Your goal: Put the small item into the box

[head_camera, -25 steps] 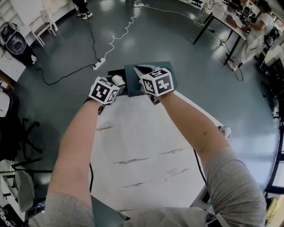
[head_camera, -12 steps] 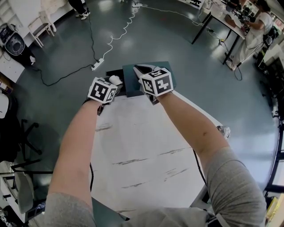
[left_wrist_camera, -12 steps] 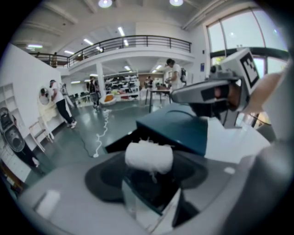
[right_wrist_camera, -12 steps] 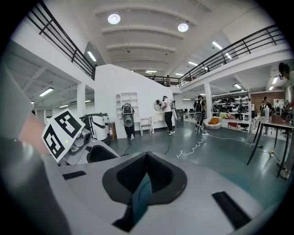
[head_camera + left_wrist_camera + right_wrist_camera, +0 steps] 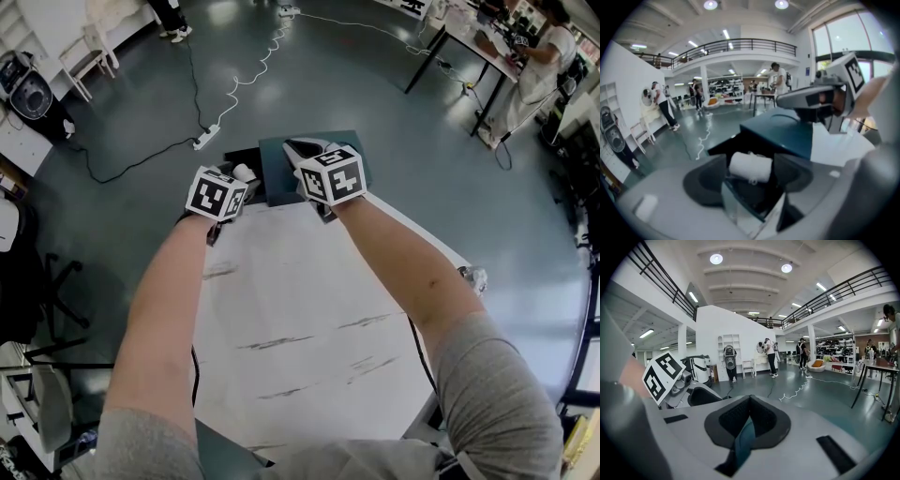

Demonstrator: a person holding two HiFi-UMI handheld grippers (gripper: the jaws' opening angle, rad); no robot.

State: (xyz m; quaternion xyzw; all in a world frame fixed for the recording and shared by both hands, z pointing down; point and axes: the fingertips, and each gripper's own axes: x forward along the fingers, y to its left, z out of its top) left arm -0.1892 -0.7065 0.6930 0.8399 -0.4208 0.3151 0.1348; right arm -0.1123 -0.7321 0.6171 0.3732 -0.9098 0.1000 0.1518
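A dark teal box (image 5: 240, 156) sits at the far edge of the white table (image 5: 300, 300), its inside open and dark (image 5: 754, 197). My right gripper (image 5: 298, 148) is shut on the edge of the raised teal lid (image 5: 361, 150), which shows as a thin teal sheet (image 5: 743, 446) between its pads. My left gripper (image 5: 239, 178) hovers over the opening. Its jaws are opening, and a small white roll (image 5: 750, 167) lies loose between the pads, right above the box. The roll (image 5: 244, 171) shows just beyond the left marker cube.
A power strip with a white cable (image 5: 211, 136) lies on the grey floor beyond the table. A desk with a seated person (image 5: 544, 47) stands at the far right. Chairs and shelves line the left side. A small shiny object (image 5: 473, 277) sits at the table's right edge.
The white roll has sunk slightly toward the box opening, and the left gripper has edged a little nearer to me. The right gripper and the lid have stayed put.
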